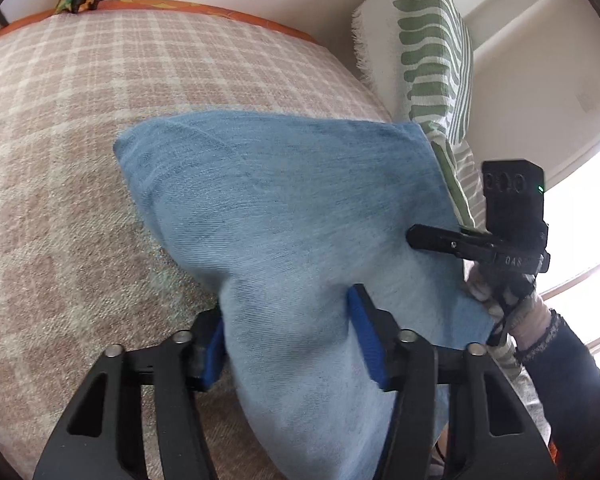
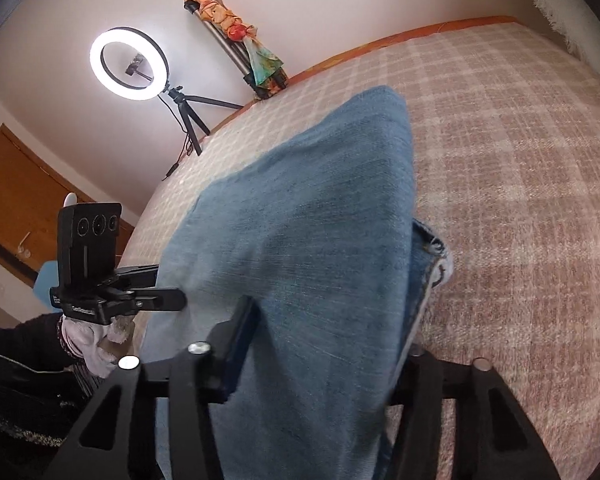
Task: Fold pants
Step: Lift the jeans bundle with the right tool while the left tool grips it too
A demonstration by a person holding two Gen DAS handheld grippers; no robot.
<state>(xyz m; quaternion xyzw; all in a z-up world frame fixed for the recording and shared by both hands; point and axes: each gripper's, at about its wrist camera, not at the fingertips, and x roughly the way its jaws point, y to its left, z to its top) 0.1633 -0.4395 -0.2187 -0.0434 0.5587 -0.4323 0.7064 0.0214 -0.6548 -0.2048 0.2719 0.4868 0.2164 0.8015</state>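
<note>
Gripping the jeans (image 1: 284, 208) from either side, the left gripper (image 1: 288, 344) and right gripper (image 2: 324, 344) each pinch denim between their jaws, lifting them above the plaid blanket (image 1: 80, 128) for folding.

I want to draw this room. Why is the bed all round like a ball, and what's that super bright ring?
Left wrist view: the fisheye lens bends the checked bedspread into a dome, and the window glares white. Right wrist view: the ring light glows white, and the jeans nearest the camera look slightly blurred.
</note>
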